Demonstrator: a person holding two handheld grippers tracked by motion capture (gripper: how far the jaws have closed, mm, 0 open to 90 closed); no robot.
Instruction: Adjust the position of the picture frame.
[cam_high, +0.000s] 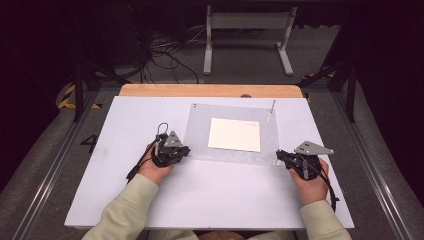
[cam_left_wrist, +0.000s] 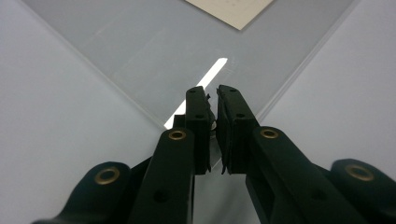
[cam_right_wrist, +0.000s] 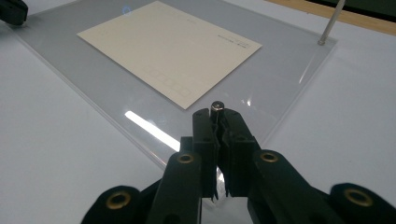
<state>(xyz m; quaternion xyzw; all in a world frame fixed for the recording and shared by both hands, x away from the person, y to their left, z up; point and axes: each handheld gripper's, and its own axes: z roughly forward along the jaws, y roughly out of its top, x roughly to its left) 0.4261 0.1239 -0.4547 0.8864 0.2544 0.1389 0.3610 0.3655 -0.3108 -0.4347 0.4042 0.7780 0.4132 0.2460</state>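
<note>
White tabletop (cam_high: 125, 165) (grey floor around), clear sheet (cam_high: 200, 135); left gripper (cam_left_wrist: 213, 93) jaws nearly closed, empty; right gripper (cam_right_wrist: 217, 116) jaws clamp small metal pin (cam_right_wrist: 216, 108).

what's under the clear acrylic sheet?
A cream paper card shows through the clear sheet, near its middle, over the white table. Whether the card lies under or on the sheet I cannot tell. The right gripper, at the near corner, pinches a small metal pin.

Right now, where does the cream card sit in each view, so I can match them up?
High view: cream card, middle of the table.
Left gripper view: top edge, right of centre, one corner pointing down.
Right gripper view: upper middle, beyond the metal pin between the jaws.
Shared landmark: the clear sheet framing the card.
</note>
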